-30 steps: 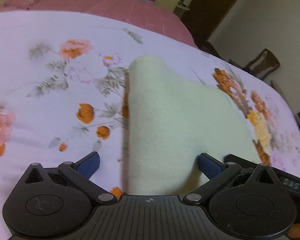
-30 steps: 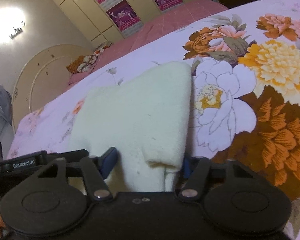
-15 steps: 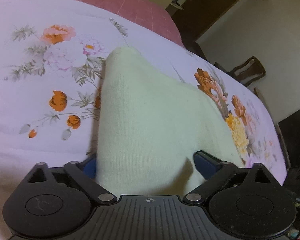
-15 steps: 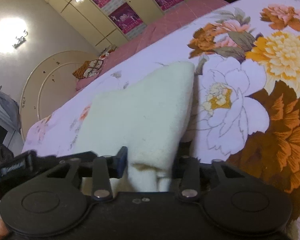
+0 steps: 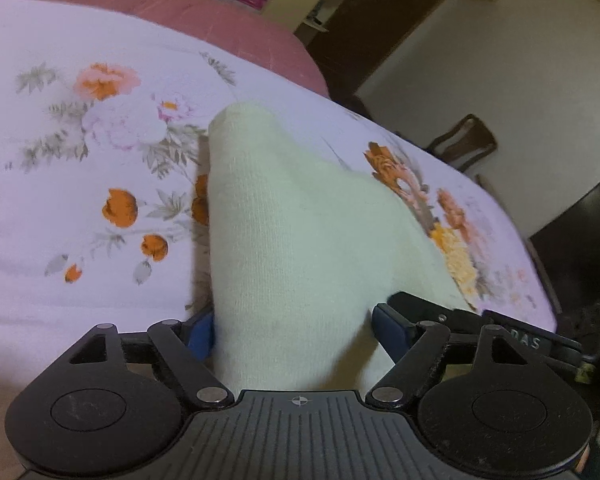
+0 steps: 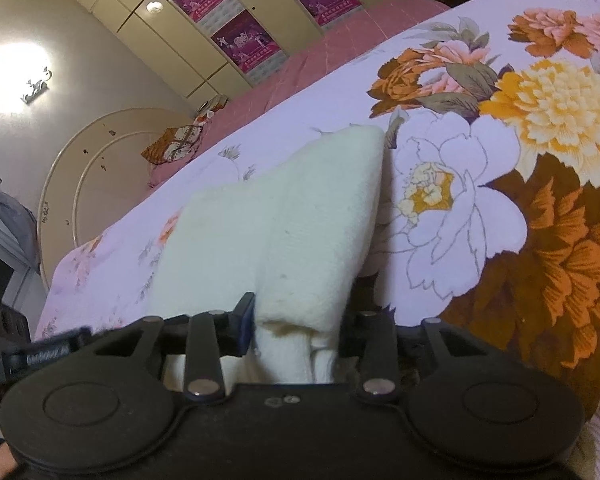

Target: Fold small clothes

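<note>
A cream knitted garment (image 5: 300,232) lies stretched over the floral bedsheet (image 5: 60,184), its near edge lifted. My left gripper (image 5: 296,330) has the near edge between its blue pads (image 5: 388,326); the jaws stand wide, with a gap beside the right pad. My right gripper (image 6: 300,320) is shut on the garment's (image 6: 284,216) other near corner, the cloth bunched between its fingers. The right gripper's body shows in the left wrist view (image 5: 500,328).
The bedsheet (image 6: 500,200) with large orange and yellow flowers covers the bed. A pink blanket (image 5: 204,12) lies at the far end. A wooden chair (image 5: 464,142) and dark furniture (image 5: 580,232) stand beyond the bed's right side.
The right jaws closed onto the garment's corner. The left jaws narrowed around the cloth's edge. Both grippers lifted and pulled the near edge, so the garment rises off the sheet.
</note>
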The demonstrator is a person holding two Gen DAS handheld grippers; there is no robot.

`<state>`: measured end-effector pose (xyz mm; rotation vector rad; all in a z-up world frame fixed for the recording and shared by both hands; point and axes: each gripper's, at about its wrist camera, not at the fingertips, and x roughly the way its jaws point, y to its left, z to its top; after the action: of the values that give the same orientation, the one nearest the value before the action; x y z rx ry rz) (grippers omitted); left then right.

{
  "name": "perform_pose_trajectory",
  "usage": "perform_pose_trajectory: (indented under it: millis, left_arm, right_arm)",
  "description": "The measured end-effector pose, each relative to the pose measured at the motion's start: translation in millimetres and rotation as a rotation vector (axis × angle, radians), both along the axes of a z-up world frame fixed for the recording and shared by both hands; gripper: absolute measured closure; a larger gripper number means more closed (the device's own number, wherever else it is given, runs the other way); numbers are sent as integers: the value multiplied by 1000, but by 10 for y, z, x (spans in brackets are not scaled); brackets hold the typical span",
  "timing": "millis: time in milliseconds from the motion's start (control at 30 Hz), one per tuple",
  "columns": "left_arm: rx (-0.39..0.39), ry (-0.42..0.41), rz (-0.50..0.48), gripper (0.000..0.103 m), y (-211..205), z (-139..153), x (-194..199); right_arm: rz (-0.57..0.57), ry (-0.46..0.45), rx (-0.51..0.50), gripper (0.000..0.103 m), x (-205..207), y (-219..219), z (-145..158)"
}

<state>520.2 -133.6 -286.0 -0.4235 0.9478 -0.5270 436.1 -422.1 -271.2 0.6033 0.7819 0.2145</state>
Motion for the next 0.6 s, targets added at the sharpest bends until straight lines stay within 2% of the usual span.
perform_pose_trajectory:
  millis: [167, 200, 233, 333, 433, 600]
  left_arm:
    - [-130, 69, 11, 24, 130, -81, 155]
    - [-140, 73, 19, 31, 147, -94, 175]
    - [-135, 73, 29, 42, 157, -106, 188]
    - [-116, 57, 55, 49, 156, -85, 160]
    - [-113, 17, 60, 54, 162, 13, 75]
    - [-130, -47, 66, 55, 329, 283, -18]
  right_arm:
    - [5, -8, 36, 65, 4, -54, -43]
    - [3, -7, 45, 65, 9, -68, -57]
    - [5, -7, 47, 65, 16, -66, -62]
    - [10, -26, 5, 67, 10, -1, -14]
    - [10, -72, -25, 71, -56, 105, 109]
    - [40, -120, -8, 72, -83, 273, 353]
